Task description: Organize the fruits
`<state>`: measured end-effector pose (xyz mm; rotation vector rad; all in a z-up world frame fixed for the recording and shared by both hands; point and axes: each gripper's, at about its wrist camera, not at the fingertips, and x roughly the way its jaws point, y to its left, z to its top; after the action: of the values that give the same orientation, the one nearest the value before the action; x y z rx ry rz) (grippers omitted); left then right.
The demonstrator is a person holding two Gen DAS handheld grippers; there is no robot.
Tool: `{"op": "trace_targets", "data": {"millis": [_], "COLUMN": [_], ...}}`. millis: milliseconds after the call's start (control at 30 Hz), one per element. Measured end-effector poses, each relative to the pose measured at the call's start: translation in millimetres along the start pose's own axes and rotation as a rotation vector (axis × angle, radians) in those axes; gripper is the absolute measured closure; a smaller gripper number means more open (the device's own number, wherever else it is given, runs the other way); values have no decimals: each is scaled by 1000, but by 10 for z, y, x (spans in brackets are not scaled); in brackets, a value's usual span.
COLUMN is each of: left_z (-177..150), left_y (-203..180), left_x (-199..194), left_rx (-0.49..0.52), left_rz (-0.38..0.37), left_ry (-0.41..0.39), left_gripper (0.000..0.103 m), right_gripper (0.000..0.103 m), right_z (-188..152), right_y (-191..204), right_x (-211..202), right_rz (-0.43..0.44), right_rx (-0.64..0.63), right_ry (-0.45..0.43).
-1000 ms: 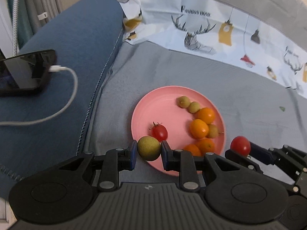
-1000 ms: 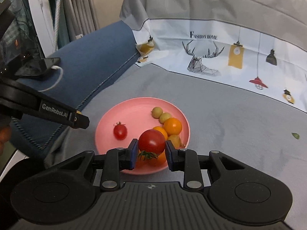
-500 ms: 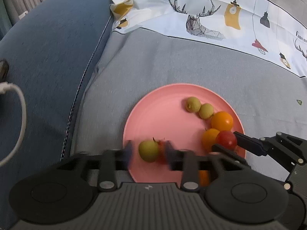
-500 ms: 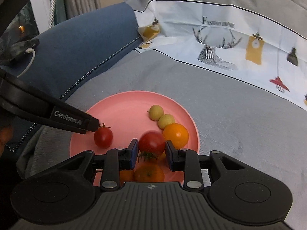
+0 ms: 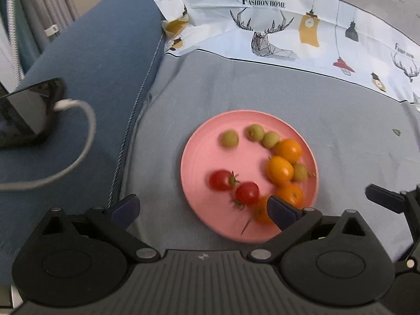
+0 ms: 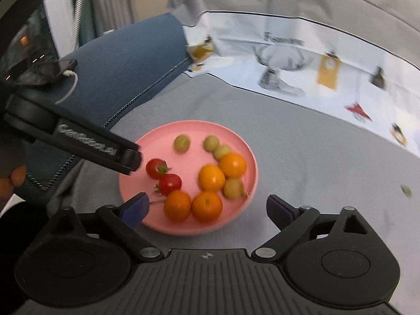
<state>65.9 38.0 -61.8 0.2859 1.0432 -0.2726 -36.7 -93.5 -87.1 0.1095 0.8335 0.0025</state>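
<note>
A pink plate (image 5: 202, 157) (image 6: 244, 144) on grey cloth holds two red tomatoes (image 5: 221, 180) (image 6: 170, 183), several oranges (image 5: 279, 170) (image 6: 211, 178) and several small green fruits (image 5: 230, 138) (image 6: 182, 143). My left gripper (image 5: 202, 210) is open and empty, just short of the plate's near edge; its finger also shows in the right wrist view (image 6: 105, 149). My right gripper (image 6: 207, 207) is open and empty above the plate's near rim; one of its fingers (image 5: 386, 198) shows at the right in the left wrist view.
A blue cushion (image 5: 92, 73) lies to the left, with a phone (image 5: 23, 110) and white cable (image 5: 78, 157) on it. A printed white cloth (image 5: 288, 26) lies behind the plate. A small green scrap (image 5: 395, 132) lies on the grey cloth at right.
Both grippers have opened and drawn back. The green fruit from my left gripper and the tomato from my right gripper now lie on the plate.
</note>
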Motion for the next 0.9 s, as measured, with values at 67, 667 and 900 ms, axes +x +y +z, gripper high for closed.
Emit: {"op": "trace_targets", "data": {"millis": [67,667,900], "left_z": [-130,-1105,-1207], "left_y": [0,20,-3], "left_x": [-181,-1260,-1428], "left_rx": [-6,-59,-54], "left_rz": [9,47,95], "left_ry": [-12,-141,-174], "left_gripper": [0,0,0], "right_gripper": [4,1,1], "right_z": [-76,-559,-656], "right_y": [25,468,503], "right_x": [-177,-1423,-1652], "right_rz": [-38,-169,-189], "right_rx": [50,37,51], "right_ry": [-1,-171,-229]}}
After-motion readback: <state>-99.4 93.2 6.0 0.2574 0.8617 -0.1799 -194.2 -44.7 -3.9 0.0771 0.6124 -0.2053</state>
